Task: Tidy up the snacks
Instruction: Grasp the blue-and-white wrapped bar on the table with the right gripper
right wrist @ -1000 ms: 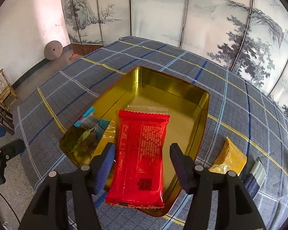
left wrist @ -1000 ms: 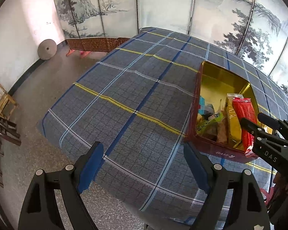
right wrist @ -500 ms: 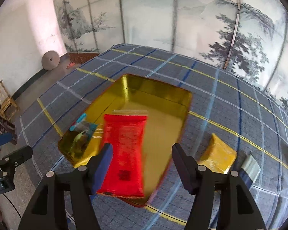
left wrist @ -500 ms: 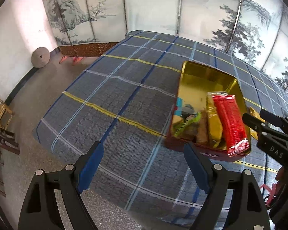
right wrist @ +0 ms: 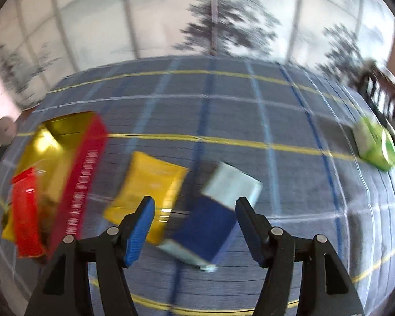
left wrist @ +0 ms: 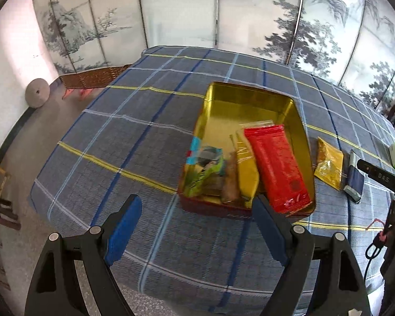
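Snacks in glossy crinkled wrappers fill the near end of a rectangular gold-lined tin (left wrist: 250, 100) on the plaid-clothed counter (left wrist: 134, 137); the long red packet (left wrist: 275, 166) lies lengthwise in it. Left claw (left wrist: 197, 233) and right claw (right wrist: 193, 230) both gape wide, empty, the right above a blue-and-white pack (right wrist: 213, 218).

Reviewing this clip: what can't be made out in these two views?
- Right wrist view: motion blur smears the print on the blue packet and yellow packet.
- Left wrist view: the red packet covers the snacks beneath it in the tin.
- Left wrist view: the right gripper's jaws are cut off by the edge.
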Available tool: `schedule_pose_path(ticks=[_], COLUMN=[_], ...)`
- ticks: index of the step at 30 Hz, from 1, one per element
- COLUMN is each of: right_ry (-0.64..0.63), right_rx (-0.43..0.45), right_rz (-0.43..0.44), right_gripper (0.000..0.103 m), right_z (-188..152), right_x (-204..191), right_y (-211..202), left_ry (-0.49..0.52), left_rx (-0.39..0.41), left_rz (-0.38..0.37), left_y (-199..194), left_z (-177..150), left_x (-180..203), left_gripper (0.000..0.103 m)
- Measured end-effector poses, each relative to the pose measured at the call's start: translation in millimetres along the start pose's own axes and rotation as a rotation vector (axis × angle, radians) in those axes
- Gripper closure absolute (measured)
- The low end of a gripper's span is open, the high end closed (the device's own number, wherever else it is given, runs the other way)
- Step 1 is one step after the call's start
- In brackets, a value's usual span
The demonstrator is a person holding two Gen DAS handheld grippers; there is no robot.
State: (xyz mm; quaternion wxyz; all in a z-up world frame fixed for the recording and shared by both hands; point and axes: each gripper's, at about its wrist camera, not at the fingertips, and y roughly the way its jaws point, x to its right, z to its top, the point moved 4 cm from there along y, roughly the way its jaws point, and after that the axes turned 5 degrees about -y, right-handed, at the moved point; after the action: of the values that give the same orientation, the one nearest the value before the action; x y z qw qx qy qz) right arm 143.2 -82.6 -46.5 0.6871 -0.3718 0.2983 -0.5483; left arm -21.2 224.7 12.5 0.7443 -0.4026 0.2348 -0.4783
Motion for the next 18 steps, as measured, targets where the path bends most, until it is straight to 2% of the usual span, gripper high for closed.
schedule_pose_path(ticks=[8,14,18], right_ry=[0.078,0.05,0.052], right_rx=[-0.077,-0.081,-0.075], right_rz=[0.019,-0.04,-0.027], right_gripper=[0.038,0.038,0.038], right_z=[-3,-7,-10], right_x=[10,4,7], right_y=[30,38,40], left_ry=[0.031,0.059,0.08], left_rx=[-0.003,0.001,0.003], left_rz=[-0.013,-0.024,-0.033], left_y=[2,2,1], left_z=[3,6,7], left_x=[16,30,41], left_gripper=[0.02,0.02,0.02])
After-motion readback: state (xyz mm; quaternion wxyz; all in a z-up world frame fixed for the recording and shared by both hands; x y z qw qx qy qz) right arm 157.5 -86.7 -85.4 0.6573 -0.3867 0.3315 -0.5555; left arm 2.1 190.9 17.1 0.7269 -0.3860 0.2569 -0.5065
